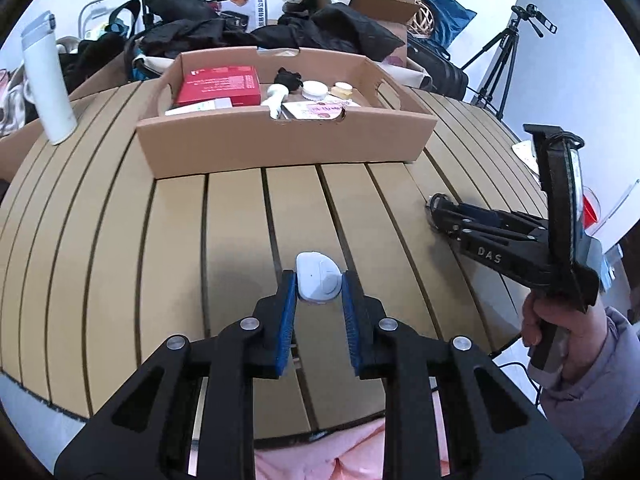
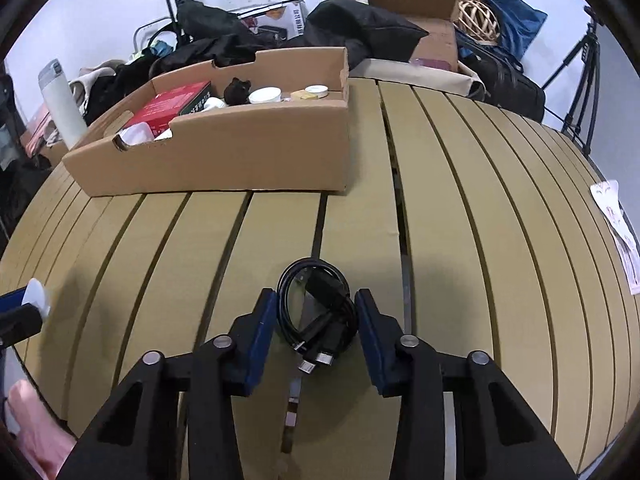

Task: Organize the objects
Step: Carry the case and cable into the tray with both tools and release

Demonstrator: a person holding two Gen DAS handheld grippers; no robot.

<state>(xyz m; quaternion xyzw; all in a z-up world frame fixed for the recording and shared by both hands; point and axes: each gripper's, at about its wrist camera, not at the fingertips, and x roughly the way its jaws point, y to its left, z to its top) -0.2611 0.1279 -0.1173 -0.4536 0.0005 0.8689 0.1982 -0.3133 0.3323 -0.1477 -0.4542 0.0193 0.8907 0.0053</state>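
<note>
In the left wrist view my left gripper [image 1: 319, 285] is shut on a small white rounded device [image 1: 318, 277], its blue pads touching both sides, low over the slatted table. In the right wrist view my right gripper [image 2: 316, 300] is open around a coiled black cable [image 2: 316, 308] that lies on the table; the pads stand just beside the coil. The right gripper also shows at the right of the left wrist view [image 1: 440, 208]. A cardboard tray [image 1: 280, 140] stands behind, holding a red box [image 1: 220, 84], white jars and a black item. It also shows in the right wrist view [image 2: 224, 160].
A white bottle [image 1: 46, 80] stands at the table's far left. Bags, black clothes and boxes pile up behind the tray. A tripod [image 1: 504, 52] stands at far right. Papers [image 2: 616, 232] lie at the table's right edge.
</note>
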